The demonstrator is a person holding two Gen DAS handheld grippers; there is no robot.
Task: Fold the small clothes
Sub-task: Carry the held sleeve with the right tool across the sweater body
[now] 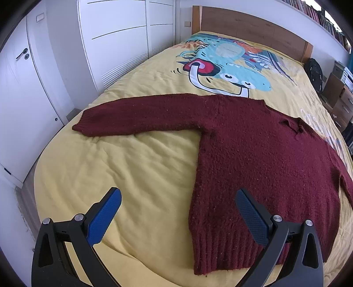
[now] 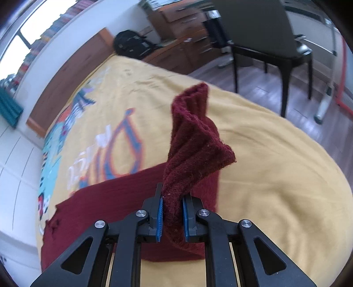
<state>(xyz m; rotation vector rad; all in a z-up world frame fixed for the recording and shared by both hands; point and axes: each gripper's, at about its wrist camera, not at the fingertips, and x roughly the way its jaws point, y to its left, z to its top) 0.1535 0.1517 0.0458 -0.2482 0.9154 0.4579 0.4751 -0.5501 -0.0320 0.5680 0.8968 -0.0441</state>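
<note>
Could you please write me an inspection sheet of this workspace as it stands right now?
Surface: bed with a yellow printed cover, lightly wrinkled.
Job's things: dark red sweater lying flat, one sleeve stretched out; the other sleeve's cuff lifted off the cover.
Clutter: nothing seen on the bed.
Grippers: left gripper open above the sweater's hem; right gripper shut on the cuff.
Cables: nothing seen.
Surroundings: white wardrobe doors, wooden headboard, black backpack, chair, wooden drawers.
</note>
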